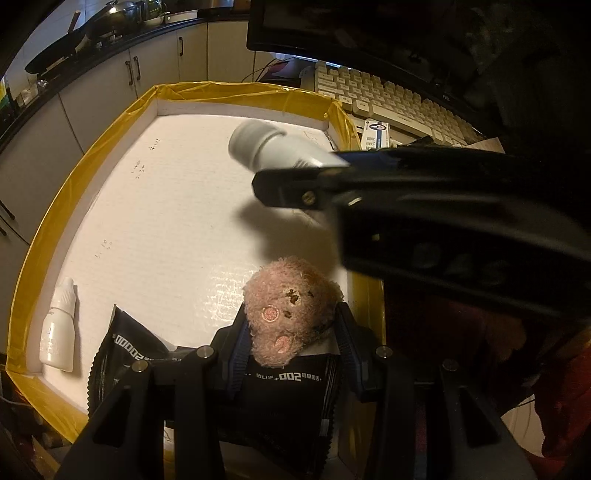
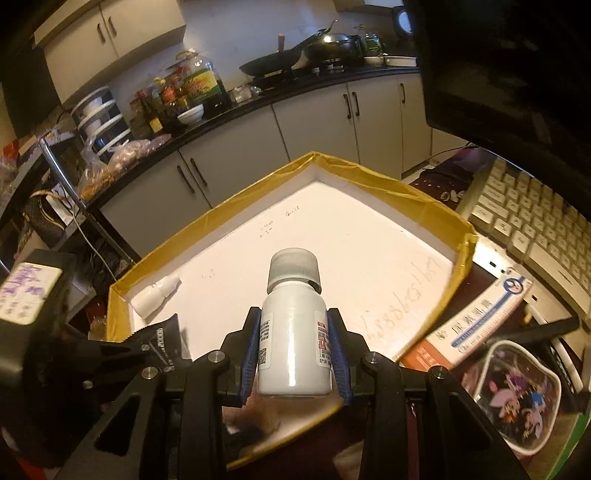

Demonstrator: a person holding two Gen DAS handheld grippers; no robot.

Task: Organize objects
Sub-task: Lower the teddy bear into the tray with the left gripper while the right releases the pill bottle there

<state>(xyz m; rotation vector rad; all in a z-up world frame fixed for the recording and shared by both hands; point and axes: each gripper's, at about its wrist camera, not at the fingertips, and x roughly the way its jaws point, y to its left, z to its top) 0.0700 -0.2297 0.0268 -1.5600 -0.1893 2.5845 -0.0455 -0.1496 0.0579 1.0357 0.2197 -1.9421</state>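
Observation:
My left gripper point(image 1: 293, 314) is shut on a pink plush toy point(image 1: 291, 306), held low over the near right part of a yellow-rimmed tray point(image 1: 74, 177) with a white foam floor. My right gripper point(image 2: 294, 314) is shut on a white pill bottle point(image 2: 293, 339) with a grey cap, hovering above the tray point(image 2: 406, 192). In the left wrist view the same bottle point(image 1: 273, 147) comes in from the right, gripped by the right gripper point(image 1: 306, 166). A small white dropper bottle point(image 1: 59, 328) lies in the tray's corner, beside a black sachet point(image 1: 125, 354).
Right of the tray lie a cream keyboard point(image 2: 535, 221), a white and blue medicine box point(image 2: 480, 317) and a clear cartoon pouch point(image 2: 517, 398). A dark monitor point(image 1: 332, 29) stands behind. Grey kitchen cabinets point(image 2: 314, 122) line the far side, past the dropper bottle point(image 2: 155, 295) and sachet point(image 2: 162, 339).

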